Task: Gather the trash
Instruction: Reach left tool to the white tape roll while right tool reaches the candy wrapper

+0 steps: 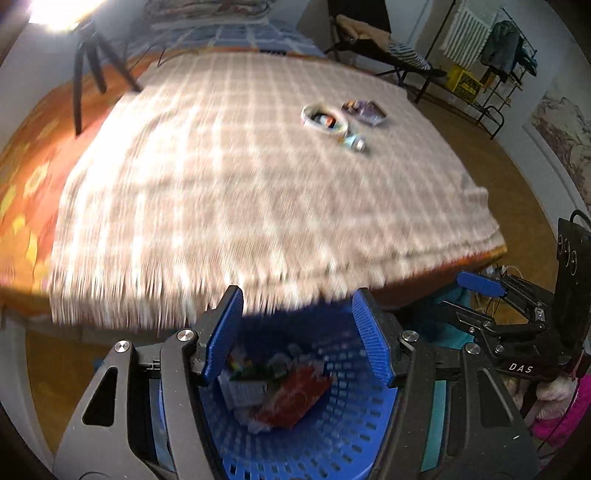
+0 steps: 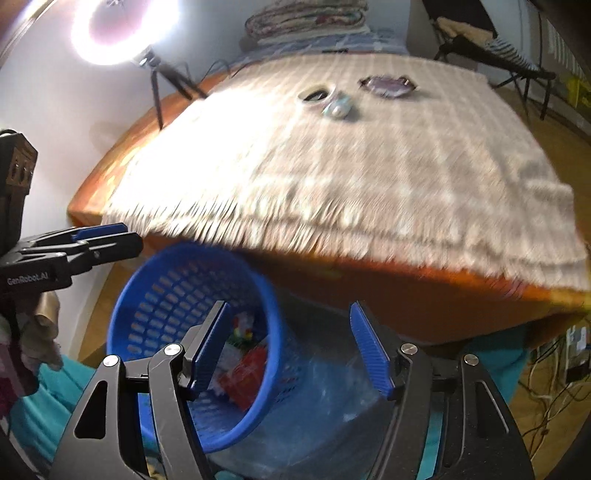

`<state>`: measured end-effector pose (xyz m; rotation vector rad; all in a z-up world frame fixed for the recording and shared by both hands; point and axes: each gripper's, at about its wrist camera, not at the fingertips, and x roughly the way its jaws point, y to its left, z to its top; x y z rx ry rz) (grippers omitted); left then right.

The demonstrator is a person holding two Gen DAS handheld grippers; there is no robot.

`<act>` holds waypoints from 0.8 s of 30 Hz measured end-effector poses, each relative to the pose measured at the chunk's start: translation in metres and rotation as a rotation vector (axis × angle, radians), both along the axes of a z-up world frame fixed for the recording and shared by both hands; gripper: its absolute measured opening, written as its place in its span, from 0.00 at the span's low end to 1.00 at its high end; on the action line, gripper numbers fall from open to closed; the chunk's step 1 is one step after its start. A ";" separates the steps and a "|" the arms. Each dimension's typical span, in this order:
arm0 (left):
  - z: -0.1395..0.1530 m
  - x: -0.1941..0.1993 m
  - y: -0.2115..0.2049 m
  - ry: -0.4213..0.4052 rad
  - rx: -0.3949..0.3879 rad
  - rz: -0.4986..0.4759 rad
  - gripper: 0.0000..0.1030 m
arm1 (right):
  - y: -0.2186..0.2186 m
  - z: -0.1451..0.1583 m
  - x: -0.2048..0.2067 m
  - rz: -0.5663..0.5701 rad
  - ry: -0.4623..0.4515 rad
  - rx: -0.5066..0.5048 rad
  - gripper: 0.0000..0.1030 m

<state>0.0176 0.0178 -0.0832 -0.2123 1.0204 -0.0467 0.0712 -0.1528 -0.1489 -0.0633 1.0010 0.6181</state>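
A blue perforated basket stands on the floor at the bed's foot and holds a red wrapper and white scraps. My left gripper is open and empty right above it. My right gripper is open and empty beside the basket's right rim; it also shows in the left wrist view. On the checked blanket lie a round tape-like ring, a small crumpled piece and a purple wrapper.
A ring light on a tripod stands left of the bed. A folding chair and a clothes rack stand at the far right. Cables lie on the floor at the right. A grey box sits under the basket.
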 end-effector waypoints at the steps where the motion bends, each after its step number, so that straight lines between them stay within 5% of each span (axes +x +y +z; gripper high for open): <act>1: 0.004 0.009 -0.001 -0.009 0.001 -0.005 0.62 | -0.003 0.004 0.006 -0.010 -0.013 0.000 0.65; 10: 0.024 0.078 0.001 -0.059 -0.020 -0.007 0.61 | -0.021 0.036 0.059 -0.082 -0.124 0.010 0.66; 24: 0.014 0.155 0.014 -0.043 -0.072 0.034 0.56 | -0.028 0.055 0.116 -0.132 -0.242 0.028 0.66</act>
